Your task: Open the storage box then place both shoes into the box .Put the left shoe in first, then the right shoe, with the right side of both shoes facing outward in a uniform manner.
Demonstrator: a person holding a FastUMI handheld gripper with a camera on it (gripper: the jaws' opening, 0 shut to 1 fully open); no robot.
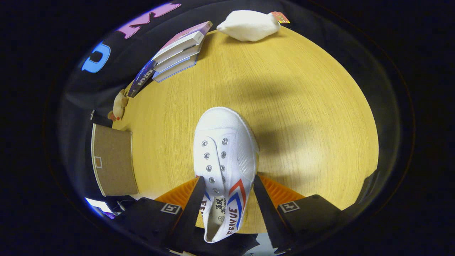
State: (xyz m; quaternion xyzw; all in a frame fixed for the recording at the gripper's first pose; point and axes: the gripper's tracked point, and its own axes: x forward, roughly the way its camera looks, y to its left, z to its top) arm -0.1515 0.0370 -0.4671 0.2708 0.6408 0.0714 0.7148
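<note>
Here, line by line:
Worktop [284, 106]: pale wood-grain surface, rounded outline, soft shadows across its middle; dark booth wall behind it.
Books [177, 53]: a stack of three at the upper left of the frame, on the worktop's far edge, spines angled.
Cloth bundle [249, 25]: white, soft, lumpy, at the top centre, with a small coloured tag at its end.
Toy [119, 105]: small, tan, at the left edge of the worktop.
Box [113, 161]: brown cardboard, flat-sided, at the lower left, beside the worktop.
Shoe [224, 160]: white canvas, rubber toe cap, metal eyelets without laces, red and blue chevron on its side; toe points away.
Gripper [227, 199]: fingers clenched on the shoe, one pressing each side at mid-length, heel opening lying between them at bottom centre.
</note>
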